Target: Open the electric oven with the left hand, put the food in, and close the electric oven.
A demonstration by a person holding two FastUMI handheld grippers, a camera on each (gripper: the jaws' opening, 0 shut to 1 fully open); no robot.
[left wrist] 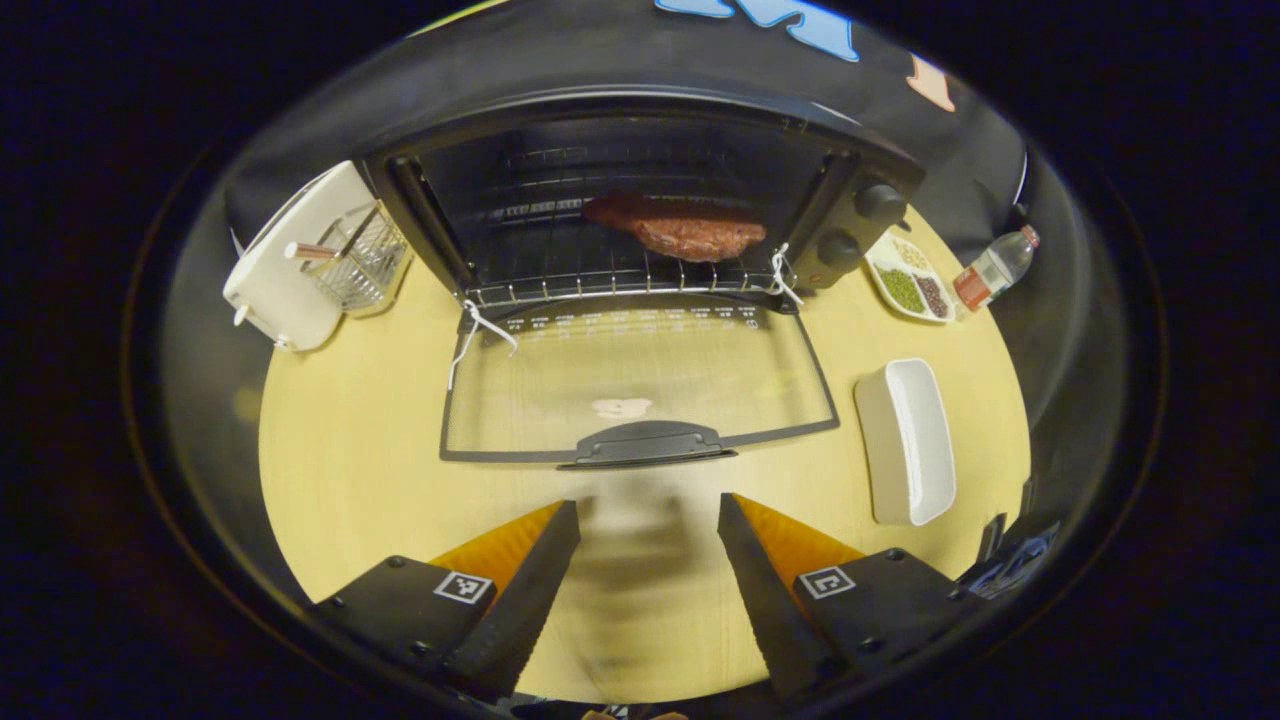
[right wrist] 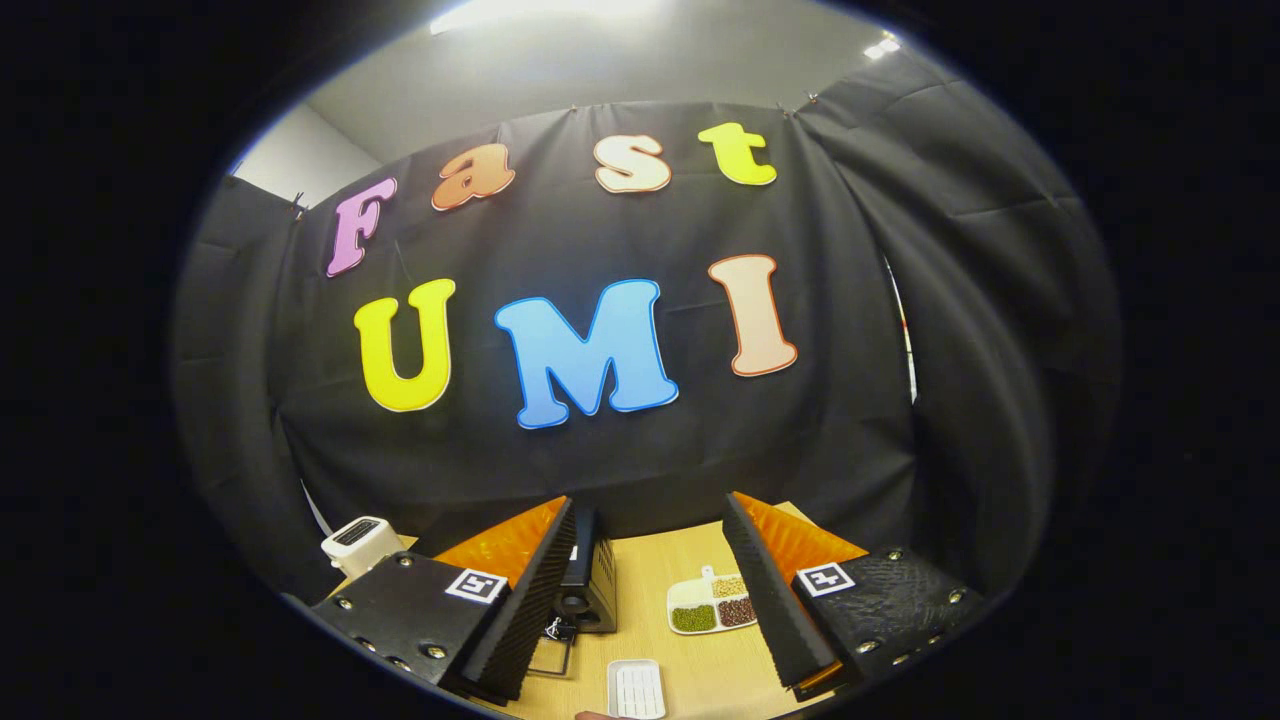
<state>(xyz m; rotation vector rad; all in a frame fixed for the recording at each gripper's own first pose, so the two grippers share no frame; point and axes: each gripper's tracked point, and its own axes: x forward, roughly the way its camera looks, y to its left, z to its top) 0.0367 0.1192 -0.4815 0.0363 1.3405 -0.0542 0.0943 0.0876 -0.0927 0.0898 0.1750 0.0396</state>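
Observation:
In the left gripper view the black electric oven [left wrist: 860,215] stands at the back of the wooden table with its glass door [left wrist: 640,385] folded down flat. A brown piece of meat [left wrist: 680,228] lies on the wire rack inside. The door's handle [left wrist: 650,442] is just ahead of my left gripper [left wrist: 648,520], which is open and holds nothing. My right gripper [right wrist: 648,520] is open too, raised high and facing the booth wall; the oven's side [right wrist: 592,585] shows between its fingers, far below.
An empty white rectangular dish [left wrist: 910,440] lies right of the door. A divided plate of beans [left wrist: 908,280] and a small bottle [left wrist: 993,268] sit at the back right. A white appliance [left wrist: 290,255] with a wire basket [left wrist: 360,260] stands at the left.

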